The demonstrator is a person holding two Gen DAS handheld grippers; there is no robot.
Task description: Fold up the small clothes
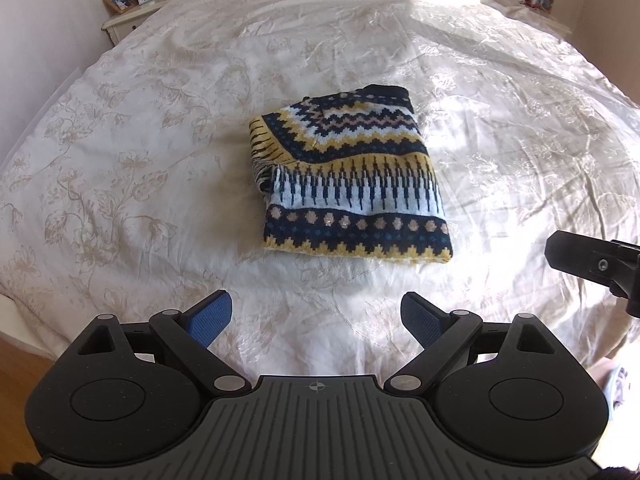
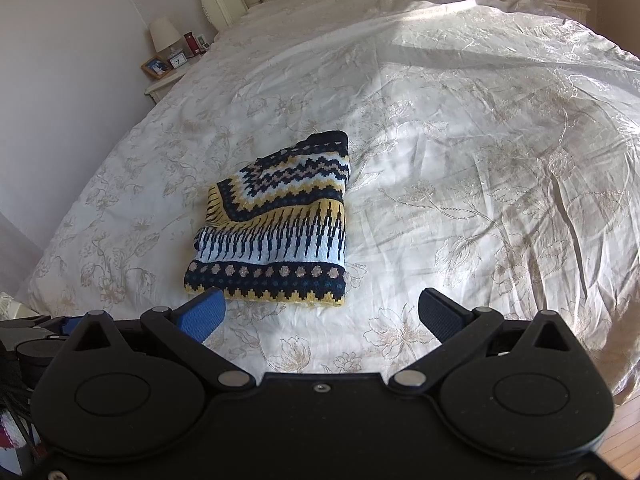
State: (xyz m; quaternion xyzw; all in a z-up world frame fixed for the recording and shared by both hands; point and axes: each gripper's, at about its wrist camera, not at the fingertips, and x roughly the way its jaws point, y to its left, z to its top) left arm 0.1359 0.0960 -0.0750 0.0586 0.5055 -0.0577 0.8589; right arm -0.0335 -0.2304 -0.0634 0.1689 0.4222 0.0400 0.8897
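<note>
I have both tools held above the near end of the bed, and neither is touching anything. My left tool (image 1: 316, 316) stands with its blue-padded fingers (image 1: 210, 318) spread wide and nothing between them, only bedcover showing in the gap. My right tool (image 2: 320, 314) is spread wide too and just as empty; in the left wrist view a black part of it pokes in at the right edge, apart from the garment.

The folded knitted sweater with navy, yellow, pale blue and pink zigzag and dot bands (image 1: 352, 176) lies flat on the white bedcover with its beige flower pattern (image 1: 140, 152), roughly mid-bed. It is folded into a compact, roughly rectangular packet. The yellow-and-navy sawtooth edge faces me, a dark navy ribbed band sits at the far end, and on the left side a fold lies diagonally over the lower layer, with a slightly ragged bunch of fabric where the layers meet. From the left wrist the packet sits ahead and a little right of centre, well clear of the fingertips. From the right wrist it lies ahead and to the left (image 2: 272, 224), and the left pad (image 2: 202, 314) overlaps its near left corner in the picture, though I cannot tell whether there is contact.

Sunlight falls across the far right of the cover. A cream nightstand (image 1: 128, 20) at the far left carries a lamp, a small clock and a framed photo.
</note>
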